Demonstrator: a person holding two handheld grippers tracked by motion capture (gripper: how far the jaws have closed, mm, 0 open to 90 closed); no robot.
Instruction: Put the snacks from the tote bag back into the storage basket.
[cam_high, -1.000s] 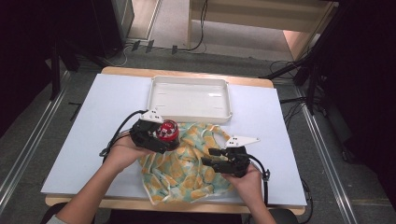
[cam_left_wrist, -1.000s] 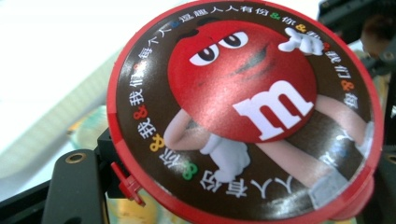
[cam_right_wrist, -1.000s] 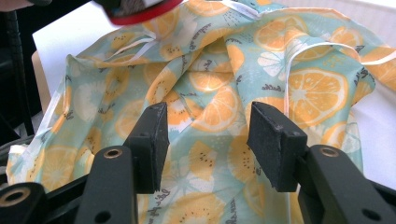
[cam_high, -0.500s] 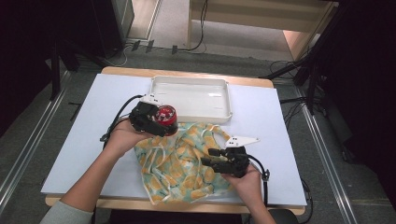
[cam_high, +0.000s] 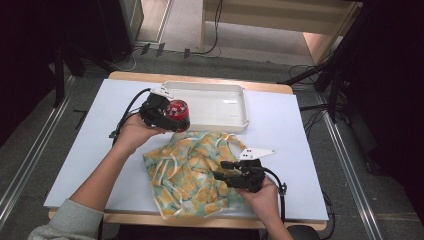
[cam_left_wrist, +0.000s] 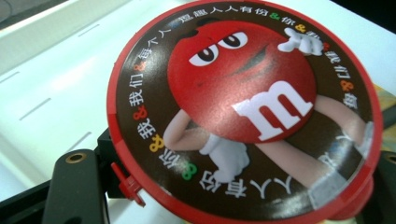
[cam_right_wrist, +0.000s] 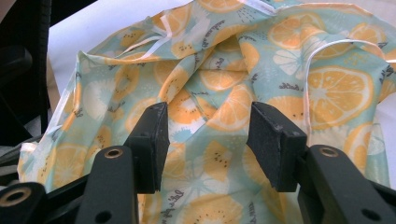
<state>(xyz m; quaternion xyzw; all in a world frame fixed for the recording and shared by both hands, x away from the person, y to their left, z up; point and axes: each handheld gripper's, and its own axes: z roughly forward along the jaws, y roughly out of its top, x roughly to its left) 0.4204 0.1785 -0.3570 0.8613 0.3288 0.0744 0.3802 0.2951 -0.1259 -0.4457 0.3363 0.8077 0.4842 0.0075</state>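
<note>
A round red candy tin (cam_high: 178, 109) with a cartoon lid (cam_left_wrist: 243, 107) sits between the jaws of my left gripper (cam_high: 171, 120), which is shut on its sides. I hold it in the air by the near left corner of the white tray (cam_high: 244, 106). In the left gripper view the black jaws flank the tin (cam_left_wrist: 233, 186), with the tray floor (cam_left_wrist: 42, 93) behind. An orange-print cloth (cam_high: 192, 172) lies crumpled on the white table. My right gripper (cam_high: 224, 170) rests over the cloth's right part, open, with cloth (cam_right_wrist: 327, 88) beyond its gap (cam_right_wrist: 212, 140).
The white table top (cam_high: 90, 150) is edged by a wooden rim. The tray holds nothing. Cables (cam_high: 125, 117) trail from both grippers. Dark stands and floor cables surround the table.
My left hand has carried the red tin away from the cloth, up toward the tray's near left corner. The right gripper has stayed where it was over the cloth.
</note>
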